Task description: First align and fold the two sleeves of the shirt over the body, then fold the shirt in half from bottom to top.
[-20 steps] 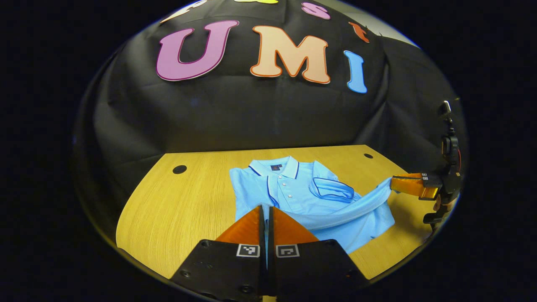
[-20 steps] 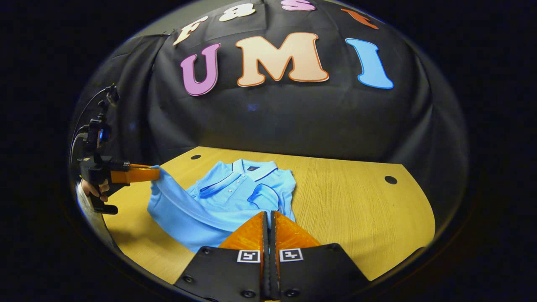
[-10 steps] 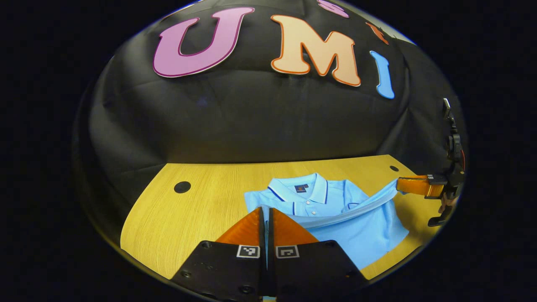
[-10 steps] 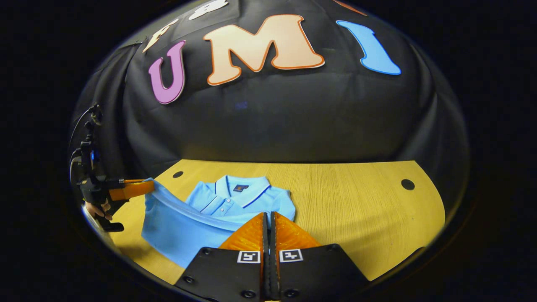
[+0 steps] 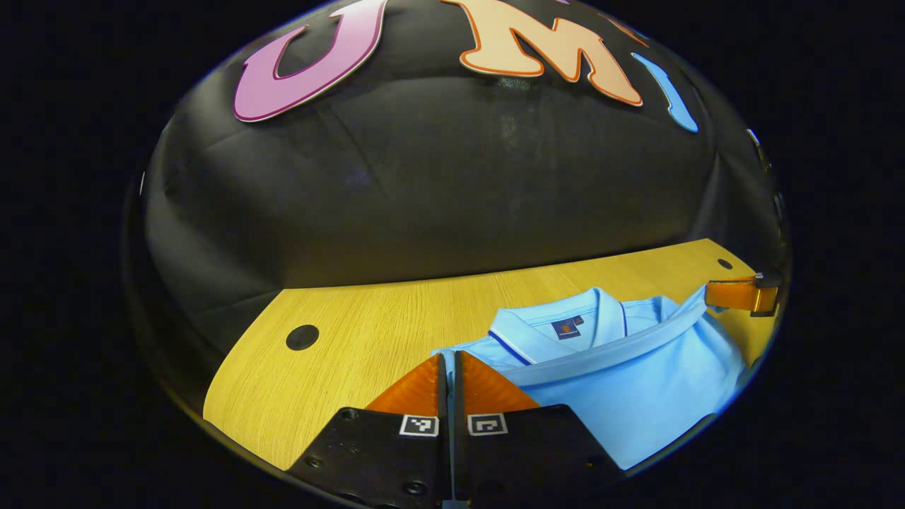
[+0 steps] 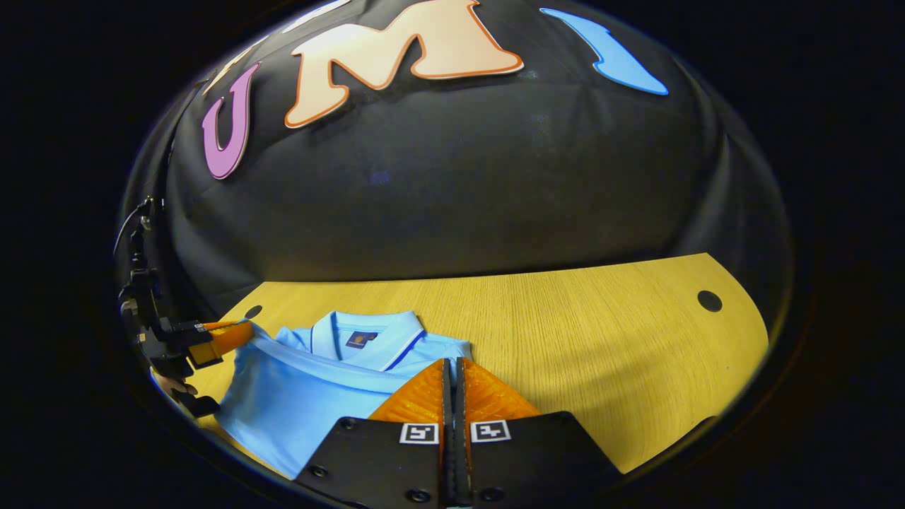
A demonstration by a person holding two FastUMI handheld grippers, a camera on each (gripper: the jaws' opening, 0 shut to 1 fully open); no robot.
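Both grippers, left [image 5: 447,367] and right [image 6: 452,371], had their fingers pinched on the hem of the blue shirt [image 5: 636,396], stretched just short of its collar [image 5: 565,326] on the table [image 5: 353,332]. Uneven release risked a crooked, bunched fold.

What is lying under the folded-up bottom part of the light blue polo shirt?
Under the raised hem of the light blue polo shirt, the collar with its dark stripe still shows on the wooden table. The buttons, folded sleeves and chest are covered.
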